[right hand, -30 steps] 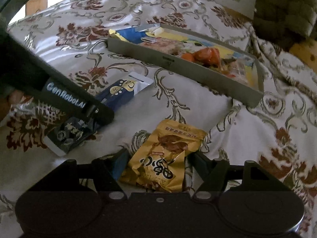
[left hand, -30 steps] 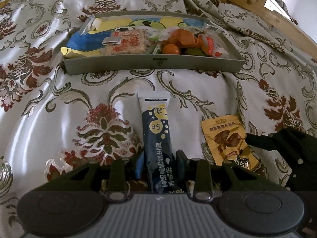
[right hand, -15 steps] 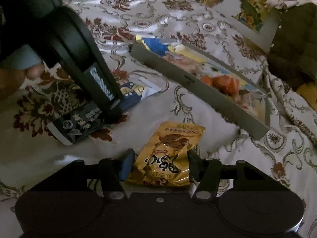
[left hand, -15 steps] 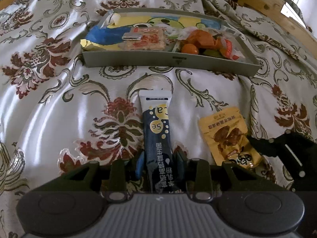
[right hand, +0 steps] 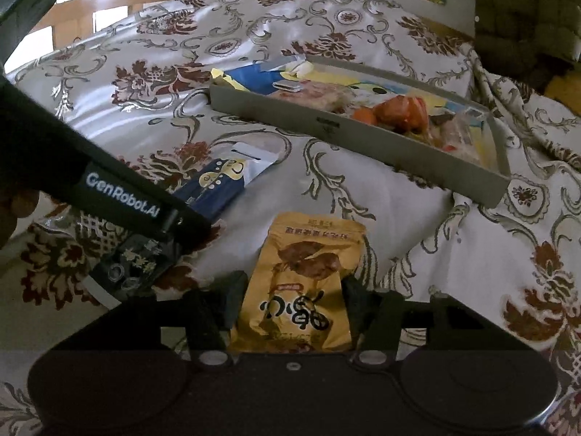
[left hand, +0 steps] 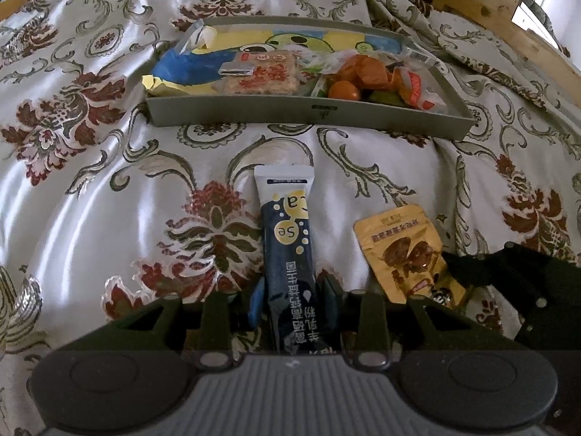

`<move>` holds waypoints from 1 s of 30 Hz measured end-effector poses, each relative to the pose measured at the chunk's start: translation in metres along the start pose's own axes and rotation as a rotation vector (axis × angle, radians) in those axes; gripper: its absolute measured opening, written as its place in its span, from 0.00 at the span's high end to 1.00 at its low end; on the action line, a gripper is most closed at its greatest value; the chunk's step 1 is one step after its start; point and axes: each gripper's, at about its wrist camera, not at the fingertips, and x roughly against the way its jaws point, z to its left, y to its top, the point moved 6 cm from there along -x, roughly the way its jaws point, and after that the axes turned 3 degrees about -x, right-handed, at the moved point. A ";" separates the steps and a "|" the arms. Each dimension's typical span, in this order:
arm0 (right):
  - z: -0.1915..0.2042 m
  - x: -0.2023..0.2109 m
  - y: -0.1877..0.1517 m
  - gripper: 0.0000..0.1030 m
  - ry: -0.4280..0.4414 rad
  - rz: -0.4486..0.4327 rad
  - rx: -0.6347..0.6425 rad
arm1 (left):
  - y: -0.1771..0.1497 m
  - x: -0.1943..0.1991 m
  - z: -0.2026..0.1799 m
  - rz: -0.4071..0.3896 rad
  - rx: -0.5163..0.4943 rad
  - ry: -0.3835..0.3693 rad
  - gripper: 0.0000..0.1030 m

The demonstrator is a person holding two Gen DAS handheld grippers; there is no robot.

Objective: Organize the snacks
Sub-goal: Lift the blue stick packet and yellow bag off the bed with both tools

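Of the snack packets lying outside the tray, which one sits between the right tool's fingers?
The golden-yellow pouch, between the right tool's fingers. The other, a long dark-blue stick packet, lies in the left tool; the rest sit in the grey tray.

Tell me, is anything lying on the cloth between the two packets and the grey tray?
Nothing visible does. Only bare patterned cloth lies between the dark stick packet, the yellow pouch and the tray. The tray already holds snacks, so free room inside is limited.
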 end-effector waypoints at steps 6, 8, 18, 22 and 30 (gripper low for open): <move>0.000 0.002 0.002 0.45 -0.020 -0.001 0.009 | 0.002 0.003 -0.001 -0.013 0.000 -0.012 0.64; 0.003 0.003 0.002 0.45 -0.032 -0.007 0.033 | 0.003 0.005 -0.001 -0.017 0.000 -0.017 0.65; 0.003 0.013 0.004 0.45 -0.060 -0.043 0.081 | 0.000 0.008 0.000 -0.012 0.029 -0.030 0.66; -0.002 0.016 0.008 0.45 -0.061 -0.058 0.059 | -0.001 0.010 0.002 -0.014 0.045 -0.036 0.66; -0.008 0.017 0.011 0.45 -0.074 -0.071 0.049 | 0.002 0.017 -0.001 -0.050 0.051 -0.056 0.67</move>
